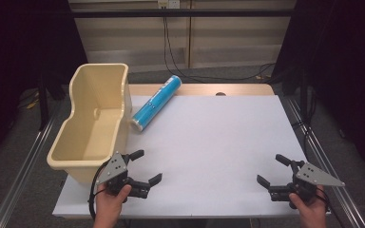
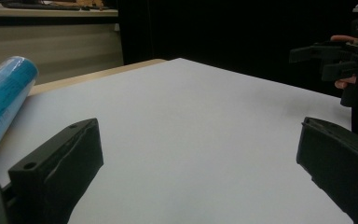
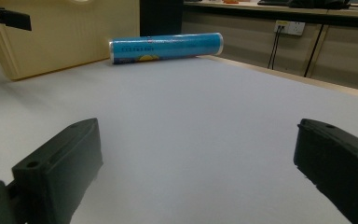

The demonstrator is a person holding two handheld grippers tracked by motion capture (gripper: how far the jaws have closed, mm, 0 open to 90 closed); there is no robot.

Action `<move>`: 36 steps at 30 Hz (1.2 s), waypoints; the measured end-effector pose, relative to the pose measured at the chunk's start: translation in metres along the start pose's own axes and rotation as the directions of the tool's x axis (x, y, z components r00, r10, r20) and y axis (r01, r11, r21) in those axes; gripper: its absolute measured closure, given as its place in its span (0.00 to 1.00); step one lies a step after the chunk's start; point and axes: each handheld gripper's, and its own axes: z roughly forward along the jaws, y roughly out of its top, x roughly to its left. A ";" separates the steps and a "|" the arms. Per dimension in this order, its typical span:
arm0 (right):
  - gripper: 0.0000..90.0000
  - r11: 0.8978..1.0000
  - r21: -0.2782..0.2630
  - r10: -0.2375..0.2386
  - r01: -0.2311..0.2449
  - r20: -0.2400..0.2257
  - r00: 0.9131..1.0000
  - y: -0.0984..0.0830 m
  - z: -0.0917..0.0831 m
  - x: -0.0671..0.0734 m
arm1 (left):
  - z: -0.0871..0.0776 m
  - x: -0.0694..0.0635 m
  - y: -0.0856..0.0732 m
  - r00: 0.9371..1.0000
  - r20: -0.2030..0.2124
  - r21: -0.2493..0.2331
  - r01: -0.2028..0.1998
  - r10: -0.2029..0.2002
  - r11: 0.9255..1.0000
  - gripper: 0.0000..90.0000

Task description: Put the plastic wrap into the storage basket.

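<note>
A blue wrapped roll lies on the white table at the back left, leaning toward a cream plastic bin. My left gripper is held near the front left edge, right beside the bin's front corner, jaws wide open and empty. In the left gripper view the roll shows at the far left. My right gripper hovers at the front right, also open with nothing between its jaws. From the right gripper view the roll lies far ahead beside the bin.
The bin is empty and overhangs the table's left edge. A wooden strip runs along the table's back edge. Metal rails flank the table on both sides. Cables hang behind the table.
</note>
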 end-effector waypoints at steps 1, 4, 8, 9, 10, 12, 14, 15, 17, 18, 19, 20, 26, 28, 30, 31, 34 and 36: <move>0.01 1.000 0.000 0.000 0.000 -0.001 1.000 0.000 0.000 0.000 | 0.000 0.000 0.000 1.000 -0.001 0.003 -0.004 0.004 1.000 0.00; 0.01 1.000 0.002 -0.001 0.001 -0.001 1.000 0.000 0.000 0.000 | 0.001 0.000 0.000 1.000 -0.003 0.003 -0.003 0.003 1.000 0.00; 0.01 1.000 0.003 -0.003 0.003 0.000 1.000 0.000 0.000 0.000 | 0.002 0.001 0.000 1.000 -0.006 0.005 0.004 -0.004 1.000 0.00; 0.01 1.000 0.004 -0.003 0.003 0.000 1.000 0.000 0.000 0.001 | 0.003 0.001 0.000 1.000 -0.010 0.009 0.005 -0.005 1.000 0.00; 0.01 1.000 0.004 -0.003 0.003 0.000 1.000 0.000 0.000 0.001 | 0.003 0.001 0.000 1.000 -0.010 0.009 0.005 -0.005 1.000 0.00; 0.01 1.000 0.003 -0.003 0.003 -0.002 1.000 0.000 0.000 0.001 | 0.005 0.002 0.000 1.000 -0.015 0.018 -0.001 0.002 1.000 0.00; 0.01 1.000 0.003 -0.005 0.005 -0.002 1.000 0.000 0.000 0.001 | 0.008 0.003 0.000 1.000 -0.021 0.019 0.006 -0.005 1.000 0.00; 0.01 1.000 0.003 -0.003 0.003 -0.004 1.000 0.000 0.000 0.001 | 0.009 0.003 0.000 1.000 -0.021 0.025 0.010 -0.010 1.000 0.00; 0.01 1.000 0.004 -0.004 0.004 -0.002 1.000 0.000 -0.001 0.001 | 0.014 0.004 0.001 1.000 -0.027 0.032 0.012 -0.011 0.999 0.00; 0.01 1.000 0.001 -0.003 0.003 -0.004 1.000 0.000 -0.001 0.001 | 0.017 0.004 0.002 1.000 -0.028 0.036 0.013 -0.012 0.999 0.00; 0.01 1.000 0.002 -0.001 0.001 -0.003 1.000 0.000 -0.001 0.001 | 0.020 0.005 0.004 1.000 -0.025 0.042 0.010 -0.009 0.999 0.00; 0.01 1.000 0.002 0.001 -0.001 -0.001 1.000 0.000 -0.002 0.001 | 0.023 0.005 0.005 1.000 -0.029 0.044 0.008 -0.007 0.999 0.00; 0.01 1.000 -0.002 0.007 -0.007 -0.004 1.000 -0.001 -0.002 0.001 | 0.044 0.012 0.010 0.998 -0.053 0.082 0.026 -0.021 0.996 0.00; 0.01 1.000 -0.001 0.006 -0.006 -0.009 1.000 0.000 -0.002 0.003 | 0.050 0.016 0.011 0.997 -0.065 0.083 0.034 -0.028 0.996 0.00; 0.01 1.000 -0.001 0.002 -0.002 -0.012 1.000 0.000 -0.002 0.003 | 0.058 0.023 0.014 0.996 -0.079 0.087 0.035 -0.028 0.996 0.00; 0.01 1.000 -0.001 0.002 -0.002 -0.012 1.000 0.000 -0.002 0.003 | 0.062 0.025 0.015 0.996 -0.086 0.081 0.039 -0.032 0.996 0.00; 0.01 1.000 0.001 0.000 0.000 -0.013 1.000 0.000 -0.001 0.004 | 0.073 0.034 0.017 0.994 -0.095 0.082 0.053 -0.045 0.995 0.00; 0.01 1.000 0.002 -0.001 0.001 -0.014 1.000 0.000 -0.001 0.004 | 0.081 0.037 0.019 0.993 -0.106 0.084 0.053 -0.044 0.995 0.00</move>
